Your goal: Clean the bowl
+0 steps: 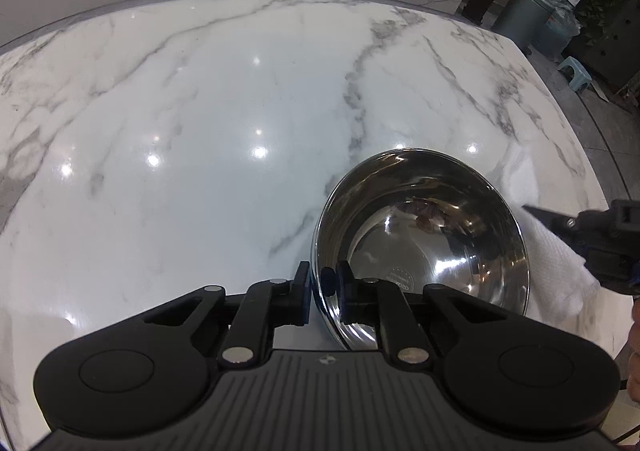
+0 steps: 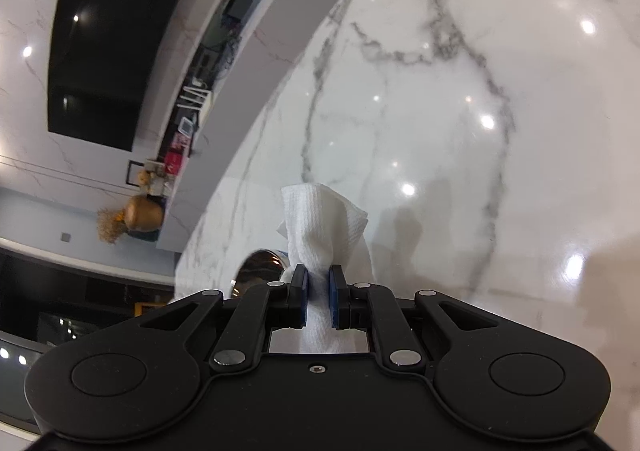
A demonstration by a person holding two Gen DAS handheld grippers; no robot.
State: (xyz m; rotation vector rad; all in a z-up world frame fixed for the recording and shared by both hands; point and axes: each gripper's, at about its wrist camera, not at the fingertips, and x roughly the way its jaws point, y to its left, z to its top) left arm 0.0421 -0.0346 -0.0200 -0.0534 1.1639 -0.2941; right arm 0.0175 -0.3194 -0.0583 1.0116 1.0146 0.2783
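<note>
The left hand-held gripper point(image 1: 324, 293) was matte black plastic, with a ribbed body plate, two round raised discs at its sides, and jointed link arms pinned by shiny silver rivets. Its fingers point(image 1: 301, 291) carried blue pads. The right hand-held gripper point(image 2: 318, 295) was built alike, though its body plate was smooth with one small screw at the centre, and its pads point(image 2: 333, 297) were also blue.

Both views are bright and mostly sharp. Ceiling lamps make small white glare spots on the glossy worktop point(image 1: 240, 99). The fisheye lens bends the edges strongly.
</note>
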